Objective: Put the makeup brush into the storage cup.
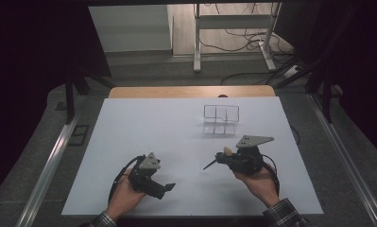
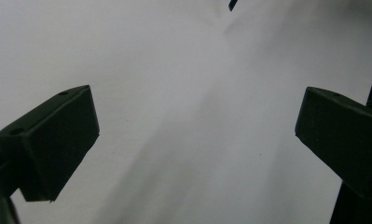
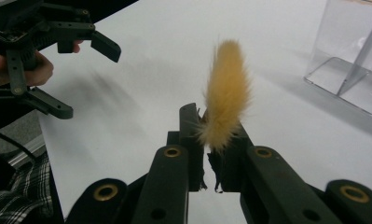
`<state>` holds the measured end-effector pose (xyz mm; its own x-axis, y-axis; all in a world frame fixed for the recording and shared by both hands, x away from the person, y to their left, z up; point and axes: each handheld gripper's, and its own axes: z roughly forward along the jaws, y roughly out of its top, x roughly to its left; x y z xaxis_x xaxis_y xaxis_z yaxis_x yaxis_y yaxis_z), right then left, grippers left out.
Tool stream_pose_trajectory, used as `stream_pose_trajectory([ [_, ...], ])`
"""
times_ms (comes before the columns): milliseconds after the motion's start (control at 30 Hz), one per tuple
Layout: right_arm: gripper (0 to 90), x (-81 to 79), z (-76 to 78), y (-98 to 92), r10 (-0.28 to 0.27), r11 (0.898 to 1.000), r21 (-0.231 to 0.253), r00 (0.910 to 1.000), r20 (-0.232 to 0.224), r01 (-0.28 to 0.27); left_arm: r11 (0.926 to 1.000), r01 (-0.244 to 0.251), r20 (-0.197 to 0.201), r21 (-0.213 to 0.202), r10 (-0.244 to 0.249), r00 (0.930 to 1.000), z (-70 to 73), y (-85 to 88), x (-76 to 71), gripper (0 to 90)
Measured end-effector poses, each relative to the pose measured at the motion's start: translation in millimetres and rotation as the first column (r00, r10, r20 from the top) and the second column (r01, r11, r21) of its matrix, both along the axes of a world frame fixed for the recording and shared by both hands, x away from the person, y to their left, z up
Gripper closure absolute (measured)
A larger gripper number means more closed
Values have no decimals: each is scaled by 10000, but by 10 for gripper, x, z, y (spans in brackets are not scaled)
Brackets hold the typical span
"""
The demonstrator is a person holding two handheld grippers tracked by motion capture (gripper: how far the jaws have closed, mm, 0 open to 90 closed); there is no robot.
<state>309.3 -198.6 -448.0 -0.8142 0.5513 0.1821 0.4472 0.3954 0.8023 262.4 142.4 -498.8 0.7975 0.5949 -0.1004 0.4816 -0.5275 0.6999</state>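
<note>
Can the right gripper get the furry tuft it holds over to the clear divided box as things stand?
Probably yes: the right gripper is shut on the furry tuft, and only bare white tabletop lies between it and the clear divided box.

I'm looking at a white rectangular tabletop (image 1: 143, 123) with a light wooden strip (image 1: 191, 91) along its far edge. Beyond it, grey floor (image 1: 148, 71), a white metal frame's legs (image 1: 233, 28) and loose black cables (image 1: 247, 42). Both sides lie dark.
</note>
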Motion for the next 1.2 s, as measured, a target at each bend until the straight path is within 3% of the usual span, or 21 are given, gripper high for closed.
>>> stream_pose_trajectory([
  [833,837,88,73,-181,-645,9979,-37,9975,281,646,9956,-939,369,72,936,9949,-26,516,-166,3],
  [1200,837,176,118,-247,-787,9969,-26,9968,116,788,9941,-1087,233,3,1086,9938,-38,605,-218,2],
])
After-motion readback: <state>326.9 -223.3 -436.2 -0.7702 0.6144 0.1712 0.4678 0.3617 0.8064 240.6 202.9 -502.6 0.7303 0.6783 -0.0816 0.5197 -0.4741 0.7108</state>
